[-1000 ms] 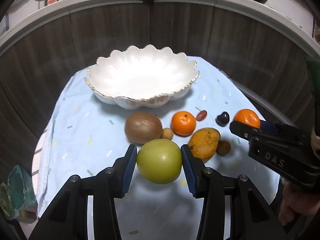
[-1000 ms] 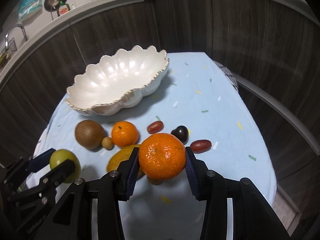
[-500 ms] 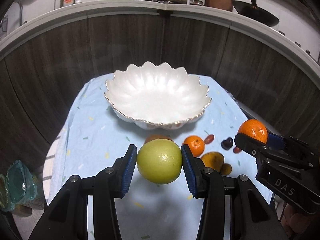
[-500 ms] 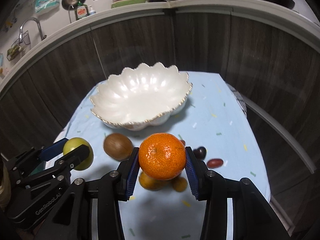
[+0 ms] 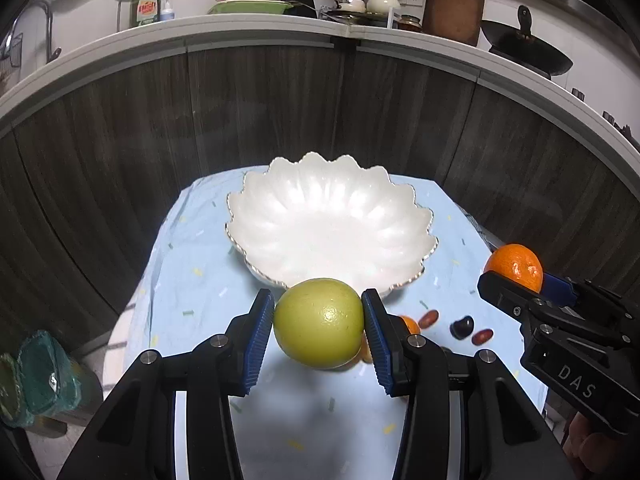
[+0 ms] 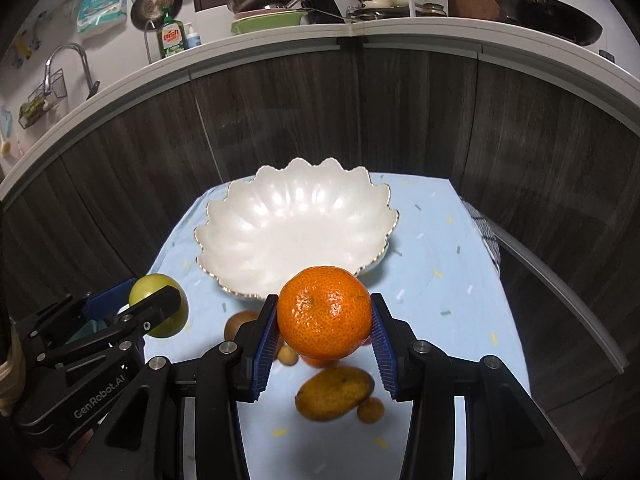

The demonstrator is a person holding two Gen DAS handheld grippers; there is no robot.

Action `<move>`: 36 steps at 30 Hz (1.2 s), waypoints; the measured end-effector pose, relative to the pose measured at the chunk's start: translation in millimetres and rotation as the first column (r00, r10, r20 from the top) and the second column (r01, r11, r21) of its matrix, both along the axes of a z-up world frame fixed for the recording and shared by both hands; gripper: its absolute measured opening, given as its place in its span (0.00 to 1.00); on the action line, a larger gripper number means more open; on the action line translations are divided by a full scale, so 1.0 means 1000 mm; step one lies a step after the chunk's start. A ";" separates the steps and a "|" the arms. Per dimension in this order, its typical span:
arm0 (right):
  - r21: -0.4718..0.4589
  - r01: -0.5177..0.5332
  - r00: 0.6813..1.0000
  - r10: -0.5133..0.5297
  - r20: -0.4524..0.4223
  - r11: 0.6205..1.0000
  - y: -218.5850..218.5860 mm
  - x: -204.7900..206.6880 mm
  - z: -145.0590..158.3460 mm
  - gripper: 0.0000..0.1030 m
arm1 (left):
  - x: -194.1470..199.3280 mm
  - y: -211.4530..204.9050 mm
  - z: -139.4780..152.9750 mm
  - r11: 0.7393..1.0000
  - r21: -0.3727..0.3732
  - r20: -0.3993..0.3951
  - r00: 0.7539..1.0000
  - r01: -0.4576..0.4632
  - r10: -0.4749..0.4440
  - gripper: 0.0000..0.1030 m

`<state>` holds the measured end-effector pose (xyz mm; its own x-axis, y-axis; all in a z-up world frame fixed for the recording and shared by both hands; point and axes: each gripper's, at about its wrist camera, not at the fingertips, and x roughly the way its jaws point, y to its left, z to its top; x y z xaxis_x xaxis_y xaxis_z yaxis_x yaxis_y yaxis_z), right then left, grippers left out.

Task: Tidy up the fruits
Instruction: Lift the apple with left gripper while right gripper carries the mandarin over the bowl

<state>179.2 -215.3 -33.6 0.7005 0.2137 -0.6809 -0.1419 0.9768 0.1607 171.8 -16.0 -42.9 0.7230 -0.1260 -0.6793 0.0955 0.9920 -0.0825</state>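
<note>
My left gripper (image 5: 319, 330) is shut on a round green fruit (image 5: 319, 328), held in the air in front of the near rim of the white scalloped bowl (image 5: 332, 196). My right gripper (image 6: 324, 330) is shut on an orange mandarin (image 6: 324, 314), also lifted above the table before the bowl (image 6: 296, 200). Each gripper shows in the other's view: the right one with its mandarin (image 5: 515, 266) at the right, the left one with the green fruit (image 6: 160, 310) at the left. The bowl holds nothing.
On the pale blue cloth (image 6: 436, 264) below lie a yellow mango (image 6: 334, 392), a brown kiwi (image 6: 240, 322), small brown round fruits (image 6: 370, 410), a second mandarin (image 5: 410, 324), a dark plum (image 5: 462, 327) and red dates (image 5: 429, 318). Dark cabinet fronts (image 5: 280, 120) curve behind the table.
Both grippers have risen with their fruit. The bowl now sits lower and nearer the middle of each view, and the fruits on the cloth have dropped behind the held ones.
</note>
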 end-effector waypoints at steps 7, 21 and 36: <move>-0.001 0.011 1.000 -0.011 0.011 1.000 -0.003 0.021 0.006 0.43 | 0.023 0.002 0.005 1.000 0.005 0.003 1.000 -0.005 0.005 0.43; -0.006 0.011 1.000 -0.011 0.011 1.000 -0.006 0.057 0.004 0.43 | 0.059 0.011 0.005 0.999 0.016 -0.005 0.999 -0.042 0.042 0.43; -0.024 0.012 1.000 -0.012 0.015 1.000 -0.001 0.082 0.001 0.43 | 0.083 0.022 0.003 0.999 0.024 -0.013 0.999 -0.046 0.047 0.43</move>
<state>260.7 -215.9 -33.1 0.7131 0.1891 -0.6750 -0.1323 0.9819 0.1354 254.6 5.6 -39.7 0.7186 -0.0763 -0.6912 0.0482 0.9970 -0.0599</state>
